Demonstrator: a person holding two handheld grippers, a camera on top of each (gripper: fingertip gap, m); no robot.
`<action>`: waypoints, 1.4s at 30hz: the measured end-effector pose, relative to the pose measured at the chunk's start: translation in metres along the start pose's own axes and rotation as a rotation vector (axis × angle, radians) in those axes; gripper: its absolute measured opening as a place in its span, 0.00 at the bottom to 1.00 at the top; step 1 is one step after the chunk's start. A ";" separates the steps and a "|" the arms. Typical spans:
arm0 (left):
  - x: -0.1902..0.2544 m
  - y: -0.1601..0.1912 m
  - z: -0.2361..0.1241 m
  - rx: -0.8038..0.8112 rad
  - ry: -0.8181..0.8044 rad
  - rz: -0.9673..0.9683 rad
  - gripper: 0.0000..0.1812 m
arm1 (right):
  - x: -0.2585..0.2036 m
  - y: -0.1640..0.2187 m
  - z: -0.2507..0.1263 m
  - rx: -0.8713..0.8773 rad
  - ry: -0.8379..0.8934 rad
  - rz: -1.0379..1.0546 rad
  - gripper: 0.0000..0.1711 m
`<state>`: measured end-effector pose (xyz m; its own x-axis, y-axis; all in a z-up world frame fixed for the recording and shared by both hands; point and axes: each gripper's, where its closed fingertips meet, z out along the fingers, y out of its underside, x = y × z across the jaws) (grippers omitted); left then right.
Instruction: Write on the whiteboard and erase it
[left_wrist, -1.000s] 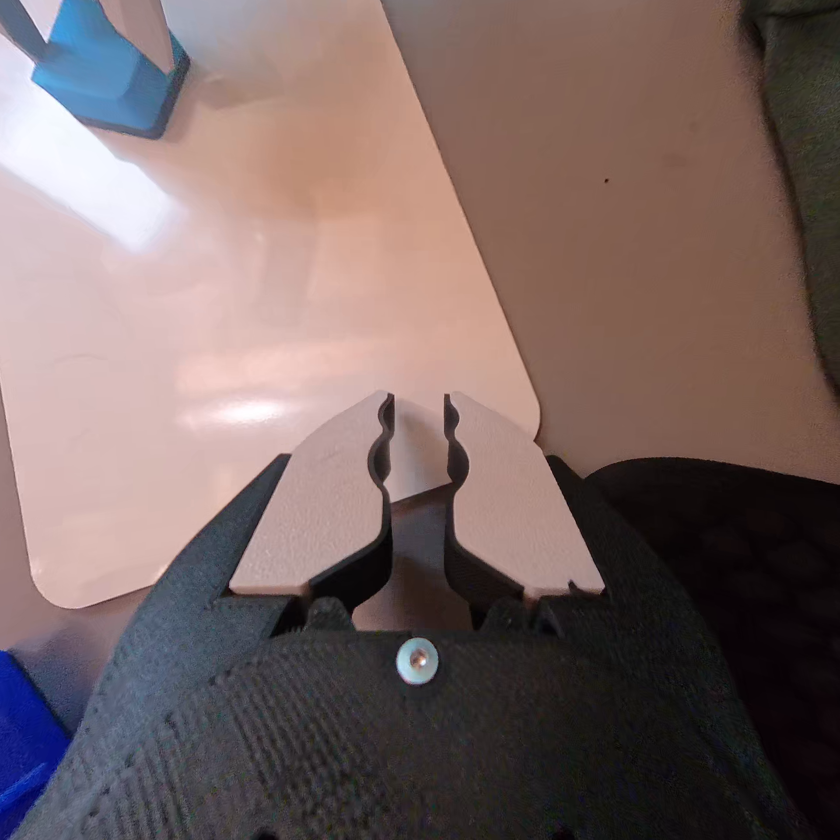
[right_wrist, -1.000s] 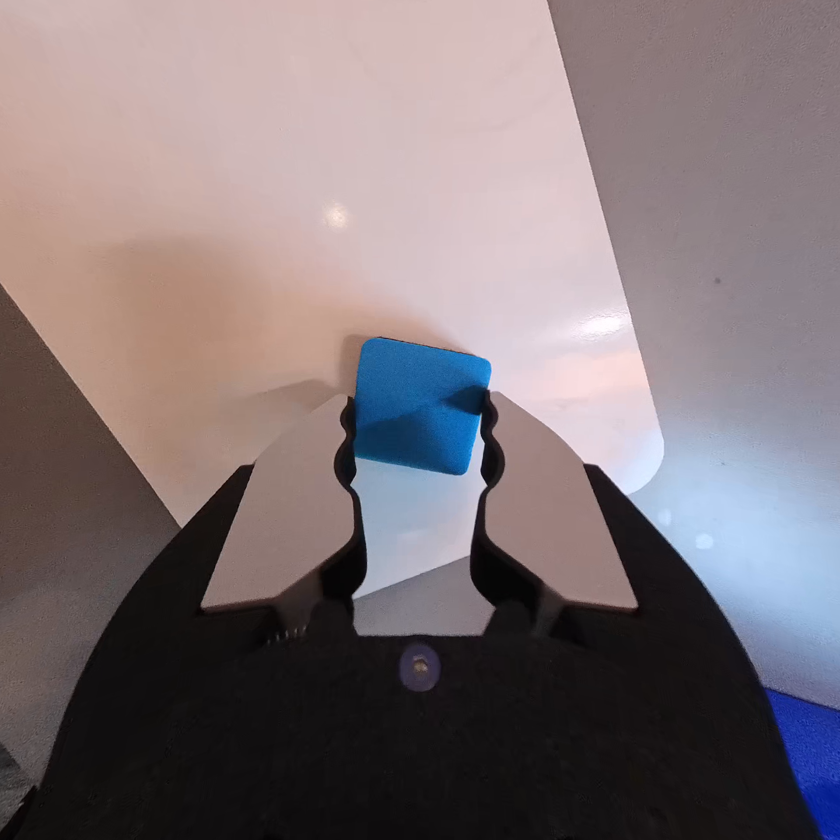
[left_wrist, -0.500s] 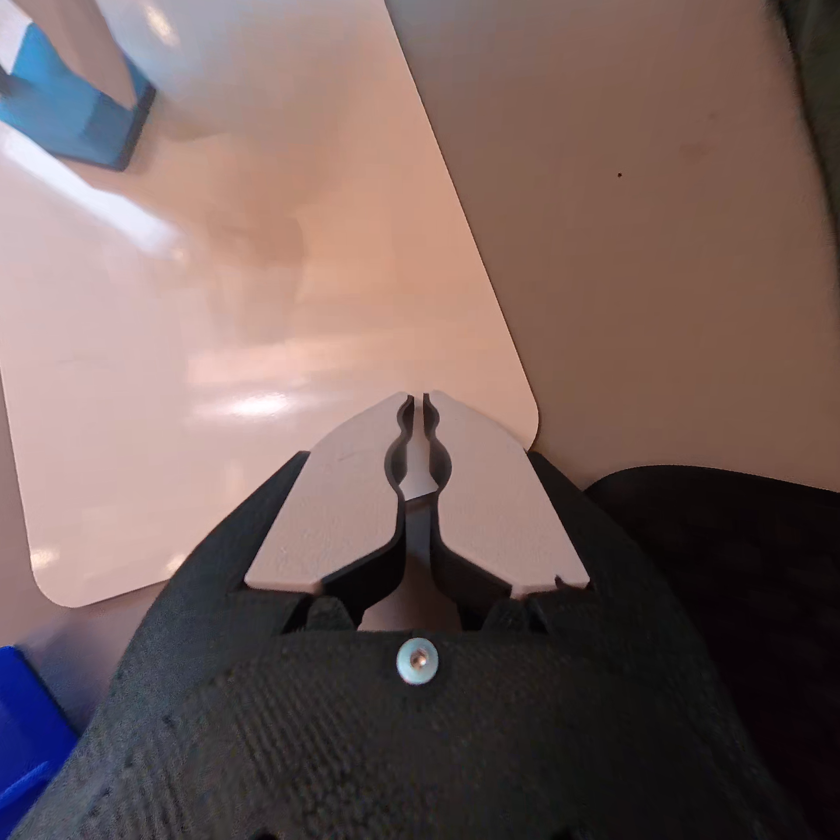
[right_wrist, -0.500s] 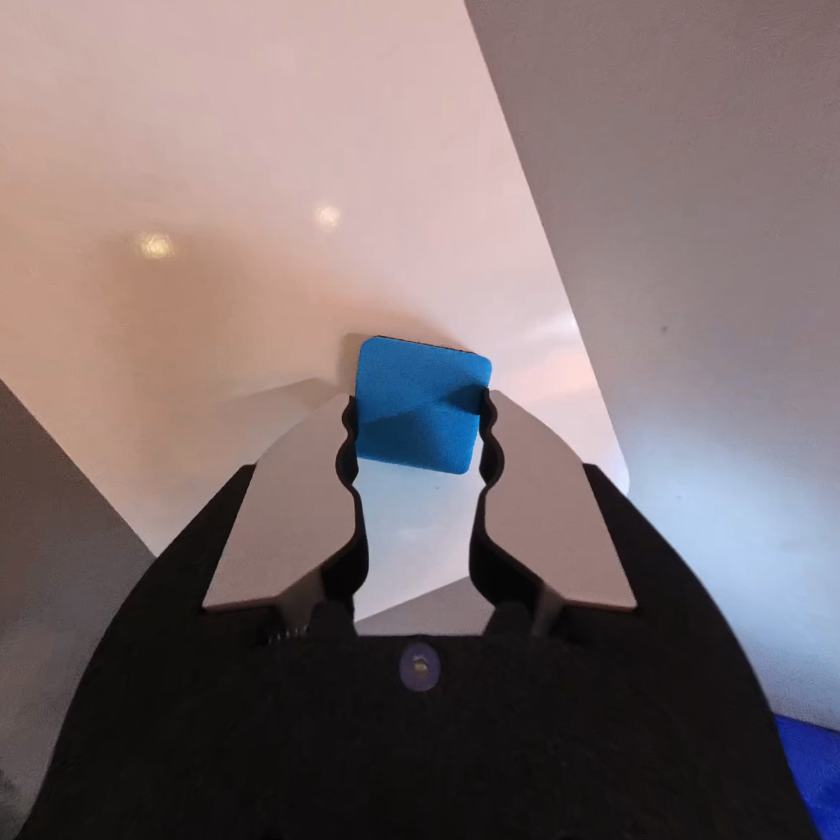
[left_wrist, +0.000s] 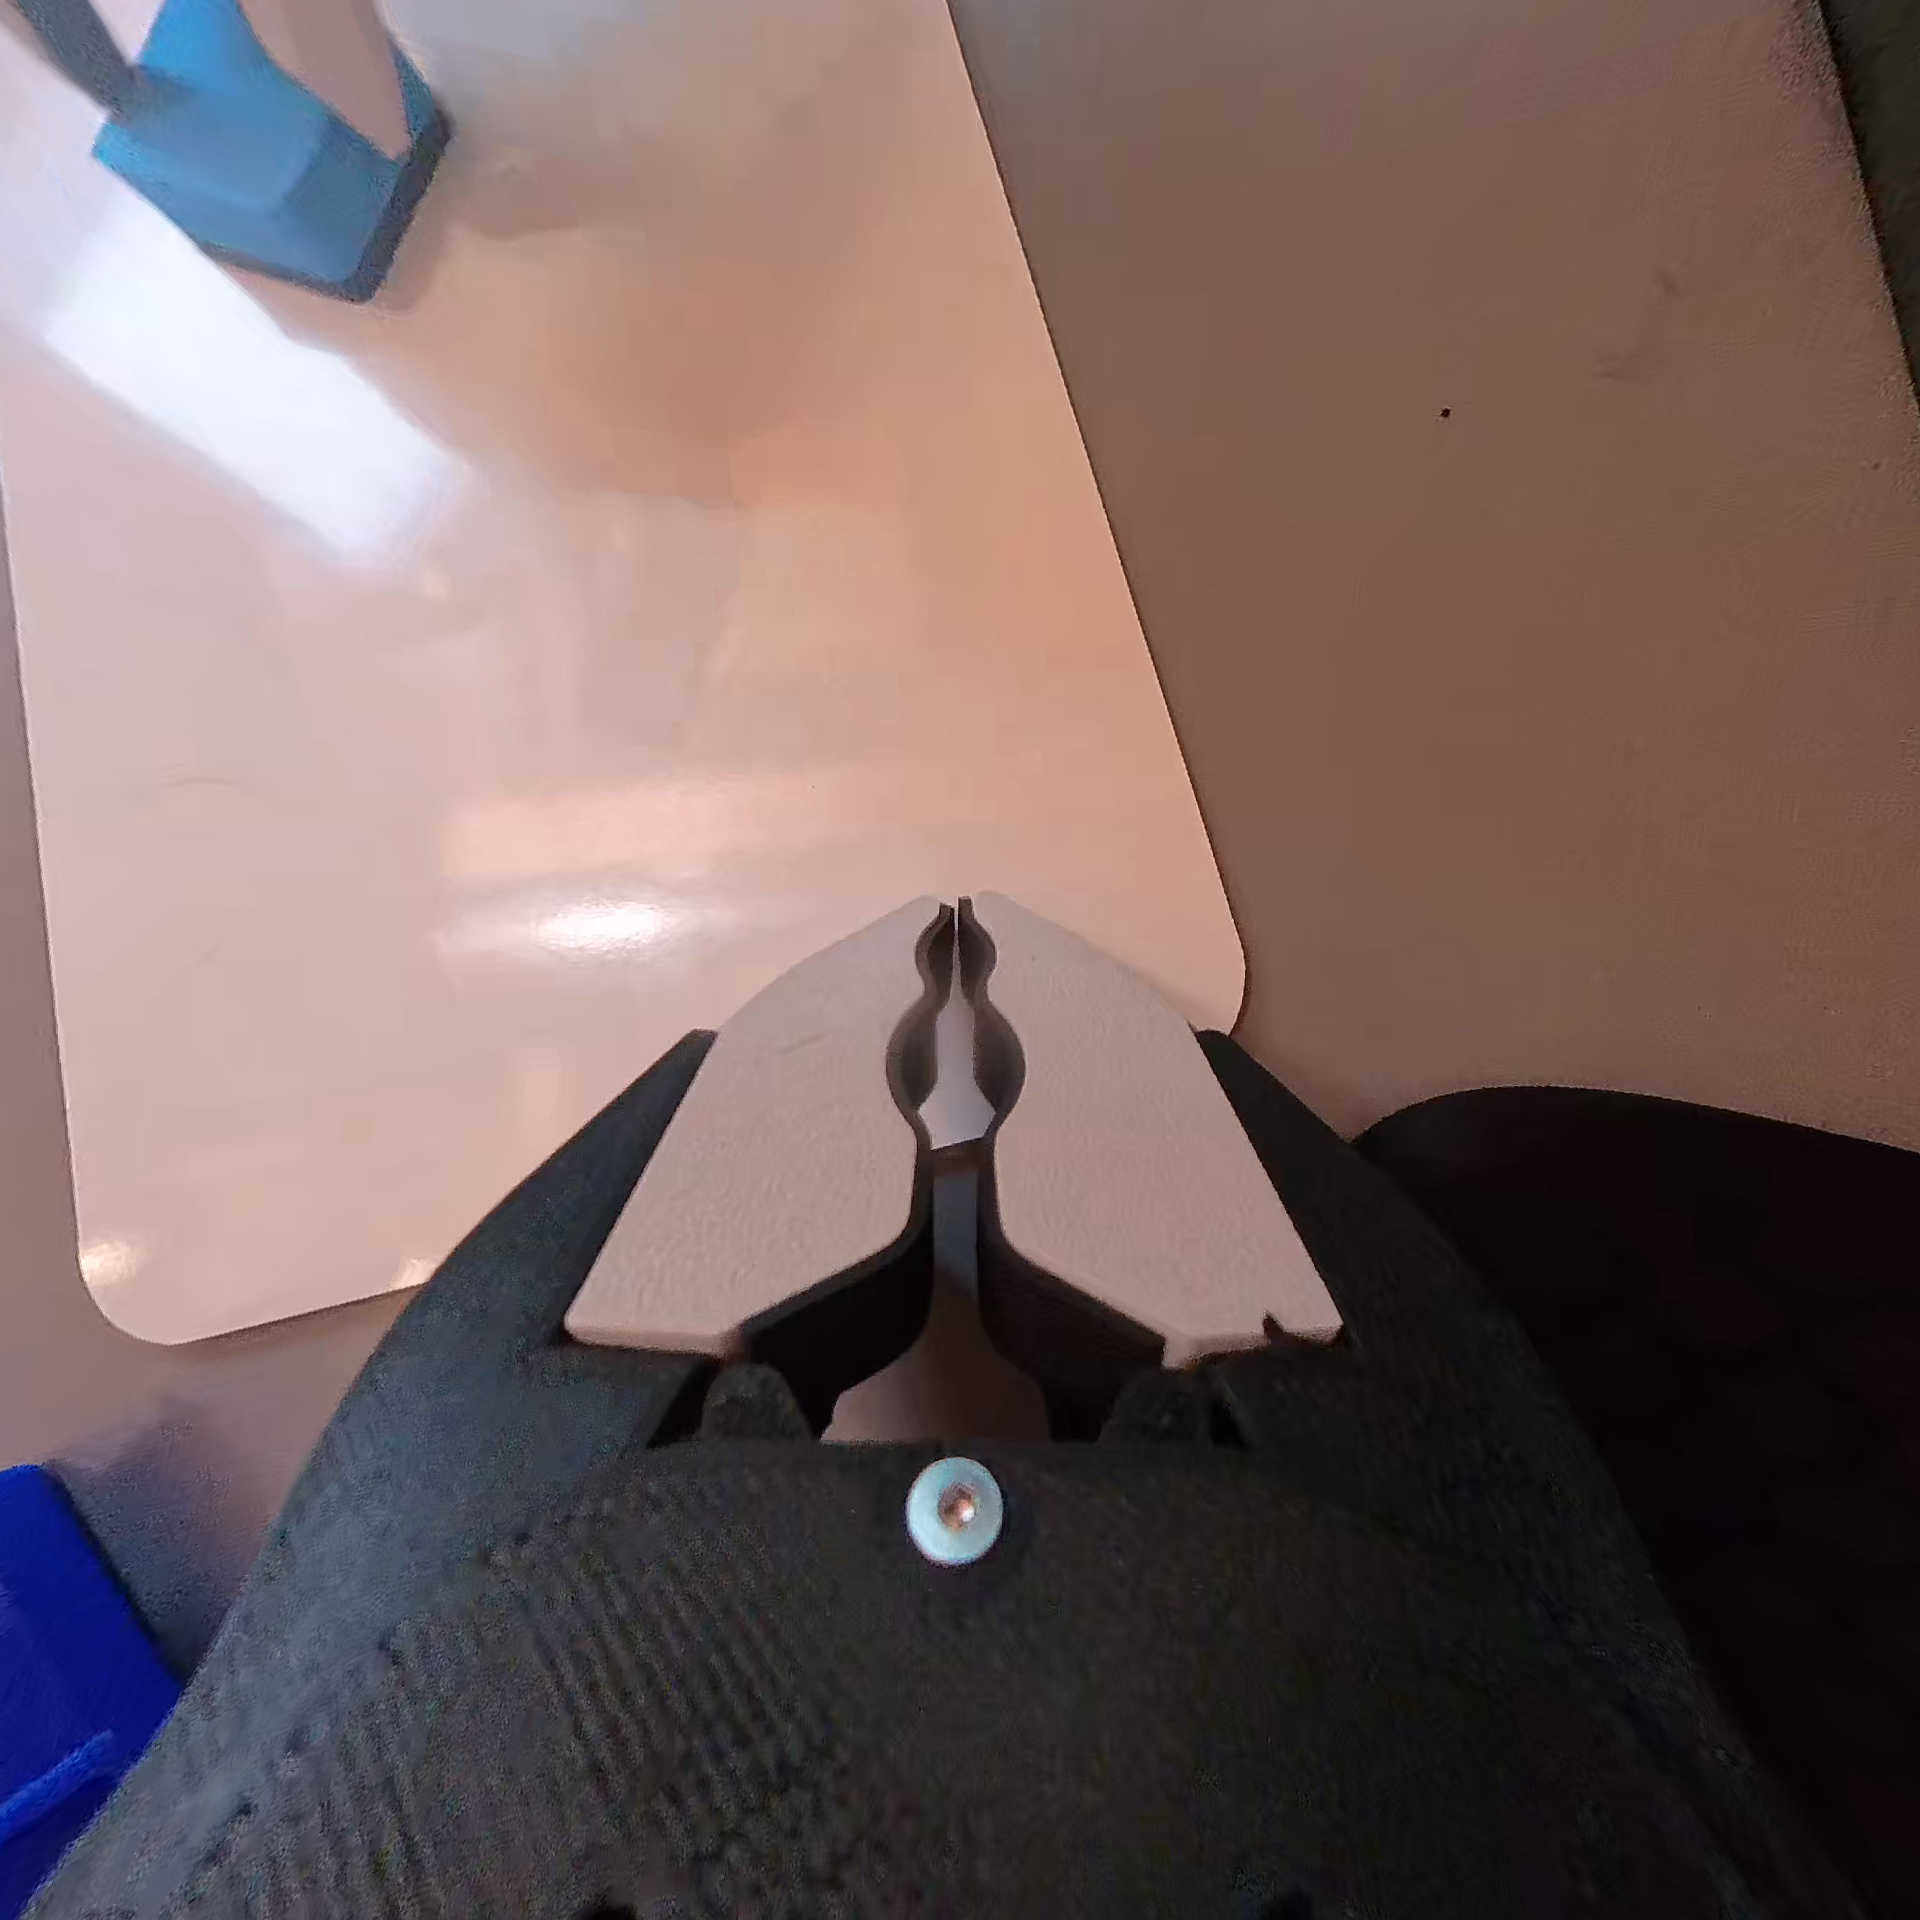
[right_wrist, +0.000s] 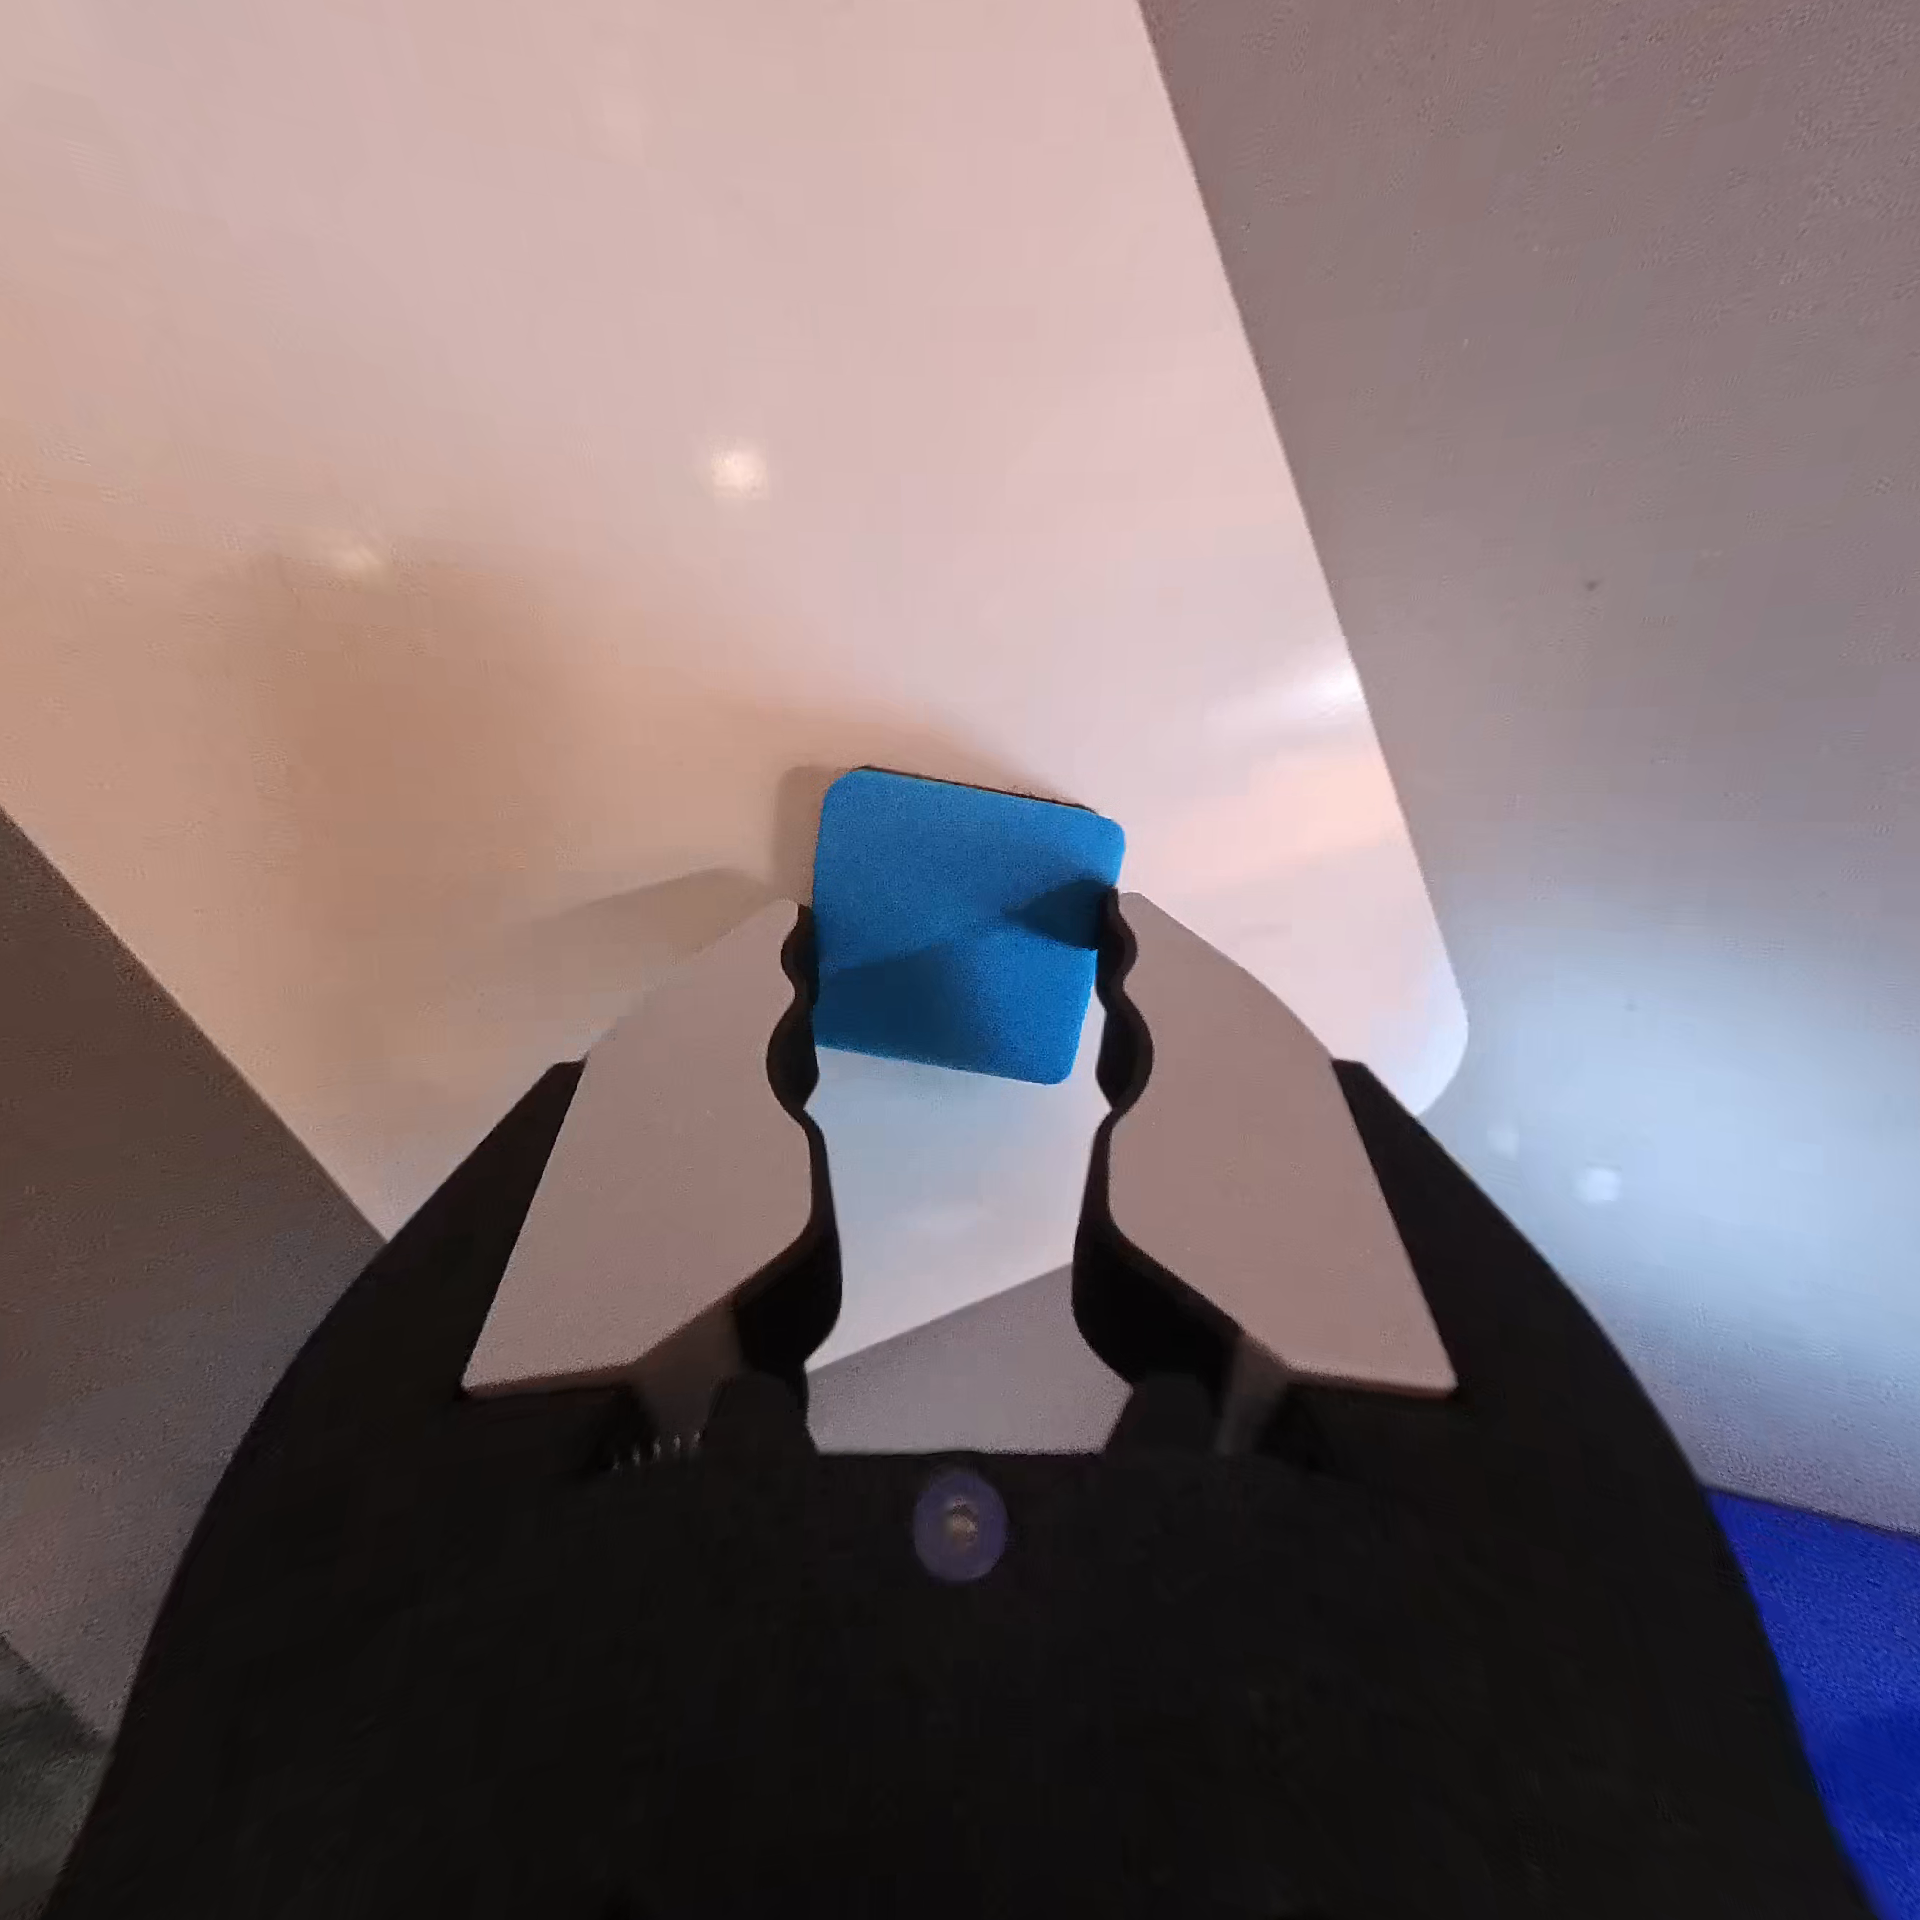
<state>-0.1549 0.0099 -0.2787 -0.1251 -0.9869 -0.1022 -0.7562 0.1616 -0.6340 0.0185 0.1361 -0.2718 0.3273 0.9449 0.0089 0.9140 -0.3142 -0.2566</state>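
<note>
A glossy whiteboard (left_wrist: 623, 727) lies flat on the table with no marks showing on it. My right gripper (right_wrist: 956, 914) is shut on a blue square eraser (right_wrist: 961, 925) and holds it against the board (right_wrist: 623, 416). The eraser (left_wrist: 260, 177) and the right gripper's fingers also show at the top left of the left wrist view. My left gripper (left_wrist: 956, 914) is shut and empty, its tips over the board's near right corner.
The beige table (left_wrist: 1507, 520) runs to the right of the board. A blue object (left_wrist: 62, 1662) sits at the lower left, and shows in the right wrist view (right_wrist: 1829, 1683) at the lower right. A dark object (left_wrist: 1662, 1351) lies at the right beside my left gripper. Spacing between my two grippers at the tips: around 20 cm.
My left gripper has closed from a small gap to shut. My right gripper has slid the eraser across the board, left and then back right.
</note>
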 end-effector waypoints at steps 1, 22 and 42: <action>0.000 0.000 0.000 0.001 -0.003 0.003 0.00 | -0.007 0.006 -0.002 -0.007 -0.007 -0.009 0.30; -0.057 -0.094 -0.032 0.515 -0.165 -0.156 0.09 | 0.023 -0.033 -0.112 0.983 0.177 0.134 0.31; -0.100 -0.155 0.000 0.853 -0.152 -0.504 0.17 | -0.030 -0.044 -0.083 0.948 0.339 -0.226 0.31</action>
<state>-0.0253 0.0831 -0.1702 0.2118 -0.9390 0.2708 0.0226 -0.2723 -0.9619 -0.0118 0.1143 -0.1806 0.3562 0.8508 0.3863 0.4461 0.2084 -0.8704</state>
